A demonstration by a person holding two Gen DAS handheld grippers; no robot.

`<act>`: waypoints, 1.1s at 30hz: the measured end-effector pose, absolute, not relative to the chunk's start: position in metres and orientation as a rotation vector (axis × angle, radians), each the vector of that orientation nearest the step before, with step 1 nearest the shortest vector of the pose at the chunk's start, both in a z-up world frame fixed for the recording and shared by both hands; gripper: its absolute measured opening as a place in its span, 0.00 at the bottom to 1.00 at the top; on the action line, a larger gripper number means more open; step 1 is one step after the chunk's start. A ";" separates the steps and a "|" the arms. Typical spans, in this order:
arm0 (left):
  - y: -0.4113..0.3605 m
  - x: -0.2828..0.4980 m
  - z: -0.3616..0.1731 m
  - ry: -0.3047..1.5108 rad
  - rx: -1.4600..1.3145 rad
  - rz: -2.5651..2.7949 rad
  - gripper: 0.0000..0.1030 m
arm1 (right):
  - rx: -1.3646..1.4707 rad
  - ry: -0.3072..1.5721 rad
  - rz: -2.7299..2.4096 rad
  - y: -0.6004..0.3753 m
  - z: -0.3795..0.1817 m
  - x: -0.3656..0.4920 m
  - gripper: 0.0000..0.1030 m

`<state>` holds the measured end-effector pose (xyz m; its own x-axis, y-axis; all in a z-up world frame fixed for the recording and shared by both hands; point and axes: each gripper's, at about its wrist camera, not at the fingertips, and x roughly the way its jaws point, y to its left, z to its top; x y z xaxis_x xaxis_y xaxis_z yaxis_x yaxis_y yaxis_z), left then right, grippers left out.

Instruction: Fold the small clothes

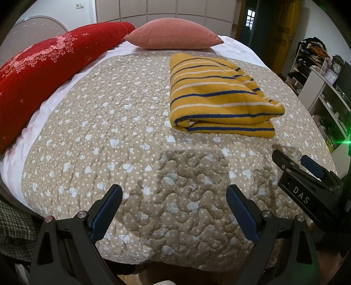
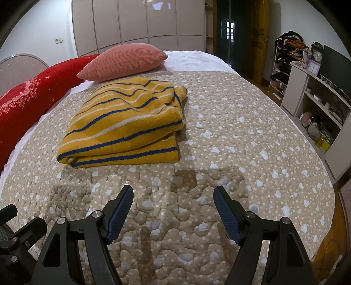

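Note:
A mustard-yellow knit garment (image 1: 217,94) with blue and white stripes lies folded into a thick rectangle on the beige quilt (image 1: 131,136). It also shows in the right wrist view (image 2: 127,122). My left gripper (image 1: 174,193) is open and empty, hovering over the quilt well short of the garment. My right gripper (image 2: 173,193) is open and empty, also over the quilt in front of the garment. The right gripper also shows at the right edge of the left wrist view (image 1: 294,162).
A pink cushion (image 1: 175,32) and a long red floral bolster (image 1: 43,72) lie at the bed's far and left sides. Shelves with clutter and clocks (image 2: 316,92) stand along the right wall. A wardrobe (image 2: 140,19) is behind the bed.

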<state>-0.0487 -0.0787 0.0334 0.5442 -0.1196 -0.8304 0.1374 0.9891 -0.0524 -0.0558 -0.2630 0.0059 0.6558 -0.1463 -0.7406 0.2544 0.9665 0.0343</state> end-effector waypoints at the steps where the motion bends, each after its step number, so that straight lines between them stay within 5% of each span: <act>1: -0.079 -0.049 0.033 0.984 0.020 -0.153 0.92 | 0.139 0.825 -0.228 -0.263 0.006 -0.055 0.78; 16: -0.073 -0.047 0.028 1.021 -0.006 -0.156 0.92 | 0.197 0.698 -0.242 -0.289 0.049 -0.034 0.78; 19: -0.075 -0.048 0.030 1.023 0.009 -0.156 0.92 | 0.253 0.658 -0.137 -0.293 0.061 -0.007 0.60; 25: -0.076 -0.045 0.030 1.027 0.042 -0.143 0.92 | 0.219 0.869 -0.082 -0.294 0.005 0.064 0.55; 27: -0.074 -0.044 0.028 1.035 0.052 -0.138 0.92 | 0.289 0.918 -0.096 -0.311 -0.014 0.068 0.69; 33: -0.063 -0.042 0.023 1.052 0.069 -0.107 0.92 | 0.391 0.813 -0.081 -0.326 0.026 0.066 0.68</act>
<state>-0.0418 -0.0631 0.0229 0.4912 -0.0550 -0.8693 0.1212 0.9926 0.0057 0.0660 -0.3259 0.0256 0.6882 0.0778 -0.7213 0.2193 0.9254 0.3091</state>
